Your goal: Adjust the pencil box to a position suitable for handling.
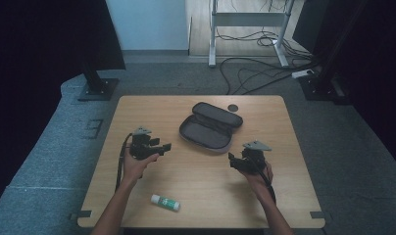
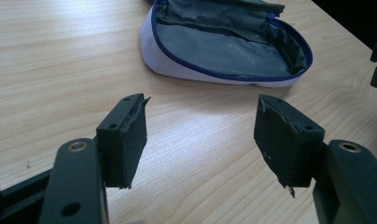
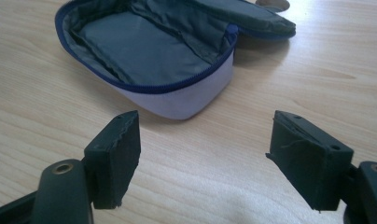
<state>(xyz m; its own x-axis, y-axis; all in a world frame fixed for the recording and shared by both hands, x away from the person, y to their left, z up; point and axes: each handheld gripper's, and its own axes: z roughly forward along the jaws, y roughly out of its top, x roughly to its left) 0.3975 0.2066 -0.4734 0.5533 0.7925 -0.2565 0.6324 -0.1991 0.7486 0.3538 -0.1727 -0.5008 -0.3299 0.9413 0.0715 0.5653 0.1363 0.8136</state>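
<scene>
An open zip case (image 1: 209, 128) with grey lining and a blue zipper lies at the table's middle, its lid flipped back. In the left gripper view the case (image 2: 224, 44) lies ahead, a little to the right; in the right gripper view the case (image 3: 149, 51) lies ahead to the left. My left gripper (image 1: 165, 146) hovers left of the case, open and holding nothing (image 2: 200, 135). My right gripper (image 1: 231, 157) sits to the case's lower right, open and holding nothing (image 3: 205, 154). A white glue stick with a green label (image 1: 165, 202) lies near the front edge, below the left hand.
A small dark round disc (image 1: 233, 107) lies on the table (image 1: 284, 196) behind the case. Beyond the table are a grey carpet, black stand bases (image 1: 95, 88), a white desk frame (image 1: 247, 29) and loose cables on the floor.
</scene>
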